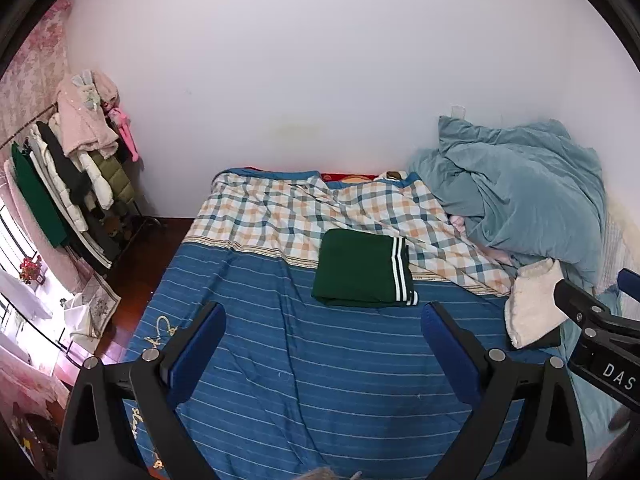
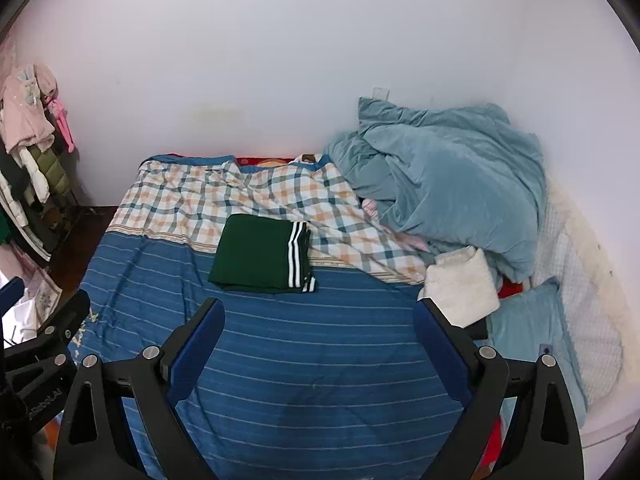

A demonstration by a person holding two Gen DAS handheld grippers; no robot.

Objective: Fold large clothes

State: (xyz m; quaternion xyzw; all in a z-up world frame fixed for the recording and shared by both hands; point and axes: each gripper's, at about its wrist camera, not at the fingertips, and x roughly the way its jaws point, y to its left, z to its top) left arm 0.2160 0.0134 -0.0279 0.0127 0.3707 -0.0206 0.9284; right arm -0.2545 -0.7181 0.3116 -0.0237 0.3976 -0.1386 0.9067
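Note:
A dark green garment (image 1: 362,268) with white stripes lies folded into a neat rectangle on the blue striped bedcover (image 1: 280,360), near the checked part. It also shows in the right wrist view (image 2: 260,254). My left gripper (image 1: 324,320) is open and empty, held above the bed short of the garment. My right gripper (image 2: 318,316) is open and empty, also short of the garment. The right gripper shows at the right edge of the left wrist view (image 1: 600,320). The left gripper shows at the left edge of the right wrist view (image 2: 40,340).
A heaped teal duvet (image 2: 452,184) fills the bed's far right corner. A folded white fleece item (image 2: 460,284) and a teal pillow (image 2: 532,328) lie at the right. A clothes rack (image 1: 72,184) stands by the wall at the left.

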